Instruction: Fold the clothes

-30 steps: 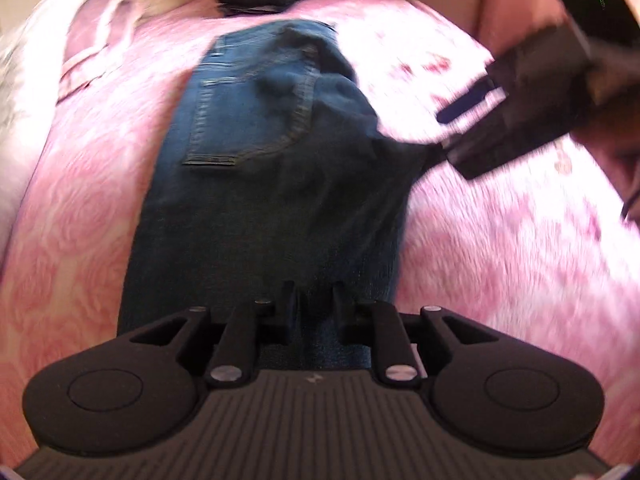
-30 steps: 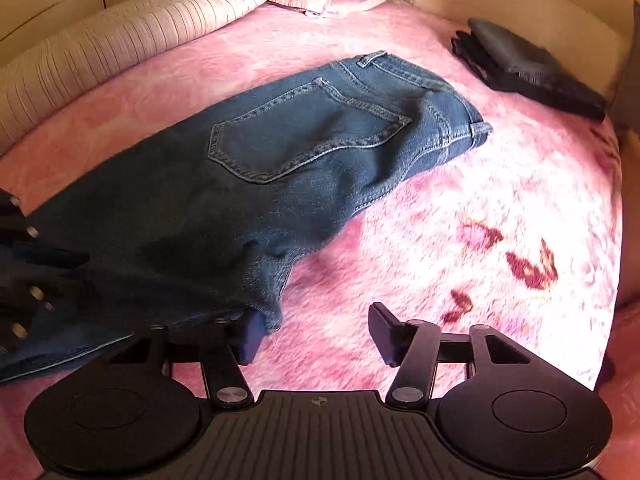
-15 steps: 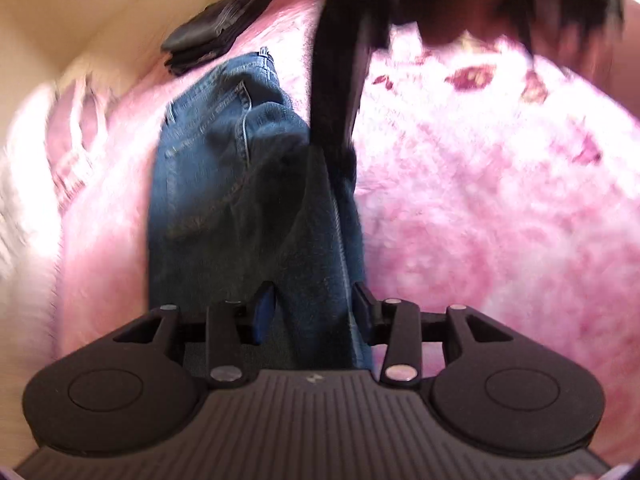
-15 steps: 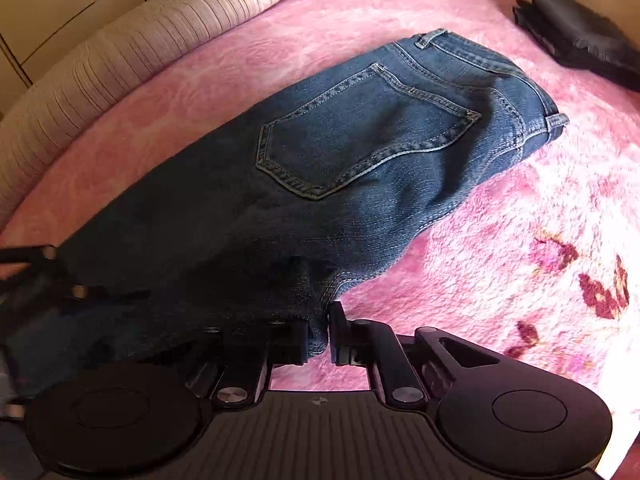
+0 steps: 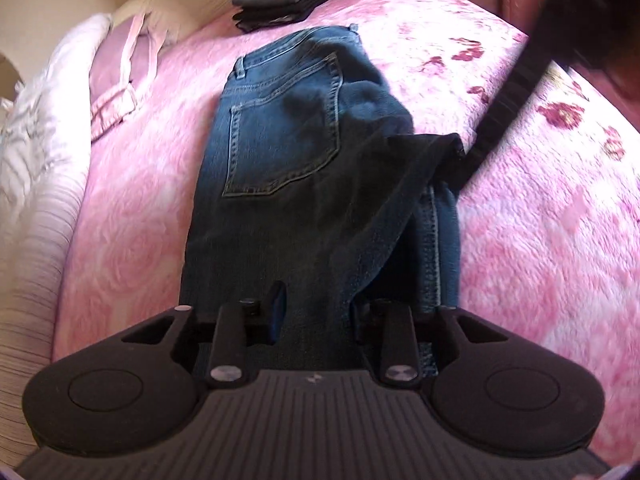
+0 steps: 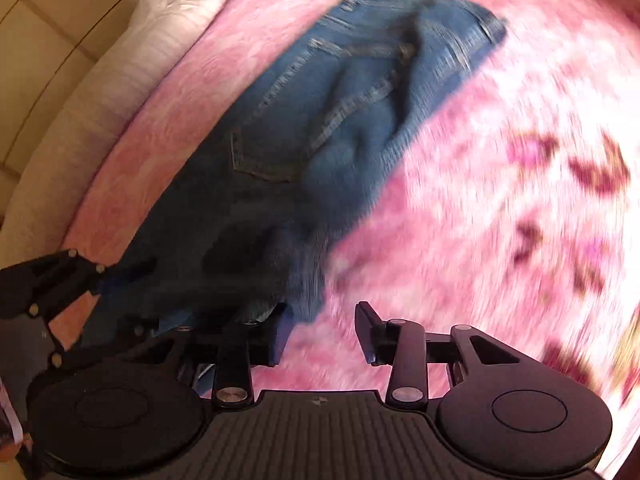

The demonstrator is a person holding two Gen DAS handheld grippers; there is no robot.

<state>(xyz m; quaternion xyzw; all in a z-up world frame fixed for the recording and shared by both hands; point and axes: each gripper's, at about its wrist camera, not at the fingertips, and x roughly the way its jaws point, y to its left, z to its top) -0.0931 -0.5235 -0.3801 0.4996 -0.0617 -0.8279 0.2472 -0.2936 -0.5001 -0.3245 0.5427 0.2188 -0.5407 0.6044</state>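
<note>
my left tongs (image 5: 314,312) have just closed further astride the jeans (image 5: 280,152) (lengthwise on the bed (image 5: 520,240), waistband at twelve o'clock). my right tongs (image 6: 322,332) just reopened, empty. next: regrip the seat flap.

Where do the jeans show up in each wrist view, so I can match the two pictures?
Left wrist: jeans run up the centre, from the left gripper to the waistband at top.
Right wrist: jeans run diagonally from lower left to upper middle, blurred.
Shared landmark: the pink bedspread under them.
</note>
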